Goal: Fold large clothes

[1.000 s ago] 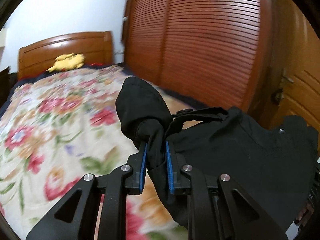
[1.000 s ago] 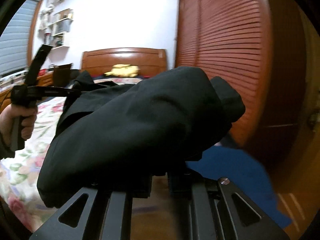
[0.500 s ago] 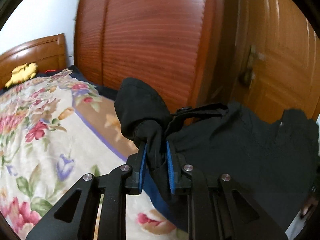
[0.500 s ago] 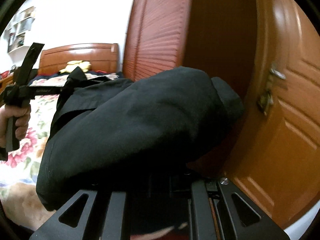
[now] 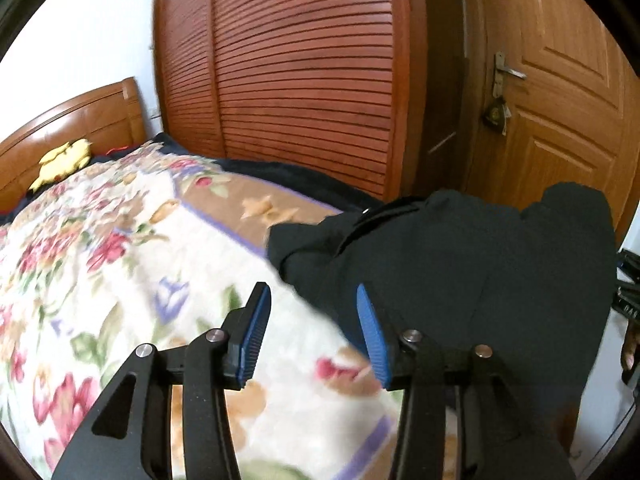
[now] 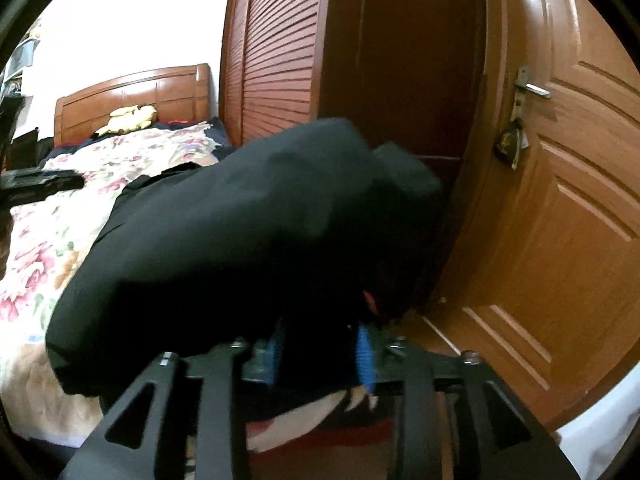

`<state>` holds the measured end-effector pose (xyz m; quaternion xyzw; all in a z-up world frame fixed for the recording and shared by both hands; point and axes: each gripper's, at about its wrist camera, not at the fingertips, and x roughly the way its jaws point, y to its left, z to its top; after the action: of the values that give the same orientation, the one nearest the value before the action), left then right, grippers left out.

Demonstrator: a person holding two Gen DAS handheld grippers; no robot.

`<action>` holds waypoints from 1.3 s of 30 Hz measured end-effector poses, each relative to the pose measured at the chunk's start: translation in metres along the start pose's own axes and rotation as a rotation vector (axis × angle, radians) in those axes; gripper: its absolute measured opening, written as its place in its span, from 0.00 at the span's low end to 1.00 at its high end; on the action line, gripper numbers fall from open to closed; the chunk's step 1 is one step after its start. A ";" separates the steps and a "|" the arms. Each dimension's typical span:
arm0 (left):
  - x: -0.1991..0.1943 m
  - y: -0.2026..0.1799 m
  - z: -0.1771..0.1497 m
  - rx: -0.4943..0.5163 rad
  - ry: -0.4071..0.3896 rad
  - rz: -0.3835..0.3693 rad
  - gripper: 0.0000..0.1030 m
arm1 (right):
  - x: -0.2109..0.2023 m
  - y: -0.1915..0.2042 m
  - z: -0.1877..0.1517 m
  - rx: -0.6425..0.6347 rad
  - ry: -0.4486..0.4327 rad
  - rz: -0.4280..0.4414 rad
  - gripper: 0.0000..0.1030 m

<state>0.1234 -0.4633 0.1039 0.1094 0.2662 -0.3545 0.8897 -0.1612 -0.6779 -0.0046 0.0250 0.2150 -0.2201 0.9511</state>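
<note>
Left gripper, left wrist view: jaws opening, blue pads well apart, nothing pinched between them; only floral bedspread showing through the gap. Black garment at three o'clock of that gap, lying bunched on the bed's near corner, its edge just beside the right-hand pad, contact there not clear. Strap with a round snap at the garment's twelve o'clock edge. Yellow plush toy at ten o'clock by the wooden headboard. Louvred wardrobe at twelve, panelled door with handle and hanging keys at two.

Right gripper, right wrist view: jaws opening, blue pads partly buried under black cloth; garment draped over and between the fingers, but a firm pinch not visible. Bulk of the garment filling the centre, spilling toward nine o'clock onto the bedspread. Left gripper's black frame at nine o'clock edge. Door at three, wardrobe at twelve, headboard and plush toy at ten.
</note>
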 end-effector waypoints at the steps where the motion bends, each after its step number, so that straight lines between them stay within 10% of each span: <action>1: -0.007 0.004 -0.006 -0.002 0.003 0.006 0.45 | -0.004 0.013 -0.005 0.000 -0.009 -0.001 0.49; 7: -0.028 0.022 -0.030 -0.018 0.030 0.009 0.46 | -0.050 0.015 -0.012 -0.039 -0.088 -0.028 0.52; 9: -0.037 0.027 -0.037 -0.031 0.022 -0.006 0.84 | -0.065 0.019 -0.008 -0.043 -0.119 -0.030 0.52; 10: -0.043 0.030 -0.041 -0.040 0.007 -0.018 0.86 | -0.070 0.022 -0.007 -0.044 -0.126 -0.021 0.52; 18: -0.070 0.036 -0.076 -0.013 0.012 -0.050 0.86 | -0.067 0.064 0.004 -0.063 -0.149 0.064 0.52; 31: -0.104 0.077 -0.134 -0.042 0.007 0.019 0.86 | 0.020 0.031 -0.003 0.030 0.092 0.063 0.52; 39: -0.130 0.110 -0.165 -0.085 0.003 0.053 0.86 | -0.010 0.062 0.018 -0.028 0.012 0.010 0.52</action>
<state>0.0549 -0.2461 0.0382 0.0788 0.2794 -0.3189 0.9022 -0.1355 -0.6200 0.0130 0.0141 0.2237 -0.2122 0.9512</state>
